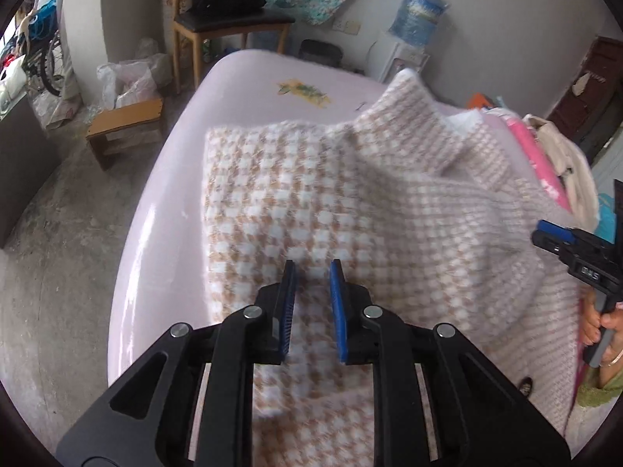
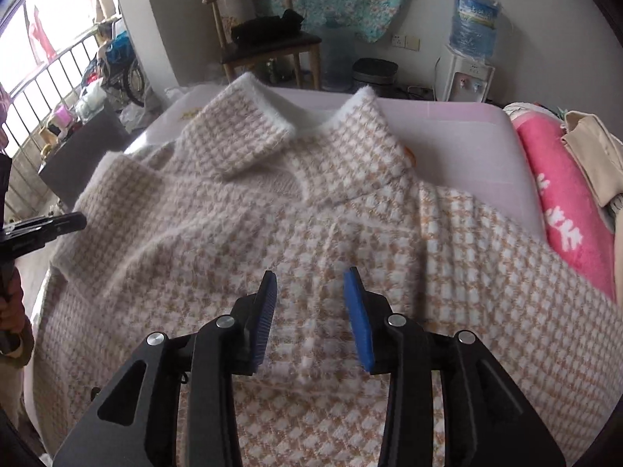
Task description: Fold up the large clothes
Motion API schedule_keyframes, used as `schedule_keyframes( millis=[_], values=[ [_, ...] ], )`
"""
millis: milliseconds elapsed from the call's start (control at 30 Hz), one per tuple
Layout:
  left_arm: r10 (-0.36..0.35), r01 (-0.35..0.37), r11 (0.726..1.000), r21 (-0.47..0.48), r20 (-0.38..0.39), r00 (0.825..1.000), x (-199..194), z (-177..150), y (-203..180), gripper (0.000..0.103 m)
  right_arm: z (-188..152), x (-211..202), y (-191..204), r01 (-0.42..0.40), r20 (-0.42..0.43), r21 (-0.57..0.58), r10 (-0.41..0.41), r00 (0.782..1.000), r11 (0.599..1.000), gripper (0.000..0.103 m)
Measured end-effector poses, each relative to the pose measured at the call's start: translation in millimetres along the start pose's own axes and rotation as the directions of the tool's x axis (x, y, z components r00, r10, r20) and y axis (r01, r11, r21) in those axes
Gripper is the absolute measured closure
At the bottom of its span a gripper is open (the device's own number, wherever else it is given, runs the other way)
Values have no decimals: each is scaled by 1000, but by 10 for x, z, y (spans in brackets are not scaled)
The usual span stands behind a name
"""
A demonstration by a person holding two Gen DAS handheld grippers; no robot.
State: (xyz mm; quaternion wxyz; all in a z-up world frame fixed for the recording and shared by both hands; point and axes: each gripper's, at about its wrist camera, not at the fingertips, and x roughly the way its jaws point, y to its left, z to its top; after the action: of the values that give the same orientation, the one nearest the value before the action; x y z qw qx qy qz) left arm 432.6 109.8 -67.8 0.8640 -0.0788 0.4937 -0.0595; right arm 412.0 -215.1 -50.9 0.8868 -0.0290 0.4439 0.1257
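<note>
Sweater (image 2: 272, 210): checked beige and white, spread on pink table (image 2: 459, 144), both sleeves folded across its front | left gripper (image 1: 311, 268): narrow gap, nothing between pads, above sweater's left part | right gripper (image 2: 311, 276): jaws apart, nothing held, over sweater's middle | pink blanket (image 2: 560, 194): at table's right end.

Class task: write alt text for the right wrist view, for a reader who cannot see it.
A fuzzy beige-and-white houndstooth collared garment lies spread over a pale pink table, its collar pointing away. The black right gripper with blue pads hovers open above it, nothing between the pads.
</note>
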Motion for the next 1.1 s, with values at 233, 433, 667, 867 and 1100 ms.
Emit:
schedule_keyframes(
  millis=[233,433,667,867,1100],
  values=[
    [-50,47,998,37,70,996,-155,104,-29,81,42,44,-63,2,-16,46,-1,1000,999,62],
    [-23,18,992,125,40,999,171,372,-459,58,231,283,317,-41,-9,-40,41,999,998,57],
    [62,-67,993,96,61,996,215,339,-377,56,194,273,150,31,-26,-3,-31,999,1000,53],
    [73,-78,991,109,51,996,61,61,-270,28,-118,165,54,141,-50,-49,-143,988,989,48],
    [122,-131,981,144,69,990,-110,-162,-394,28,-196,-133,1,100,-45,53,-97,994,994,44]
  ],
)
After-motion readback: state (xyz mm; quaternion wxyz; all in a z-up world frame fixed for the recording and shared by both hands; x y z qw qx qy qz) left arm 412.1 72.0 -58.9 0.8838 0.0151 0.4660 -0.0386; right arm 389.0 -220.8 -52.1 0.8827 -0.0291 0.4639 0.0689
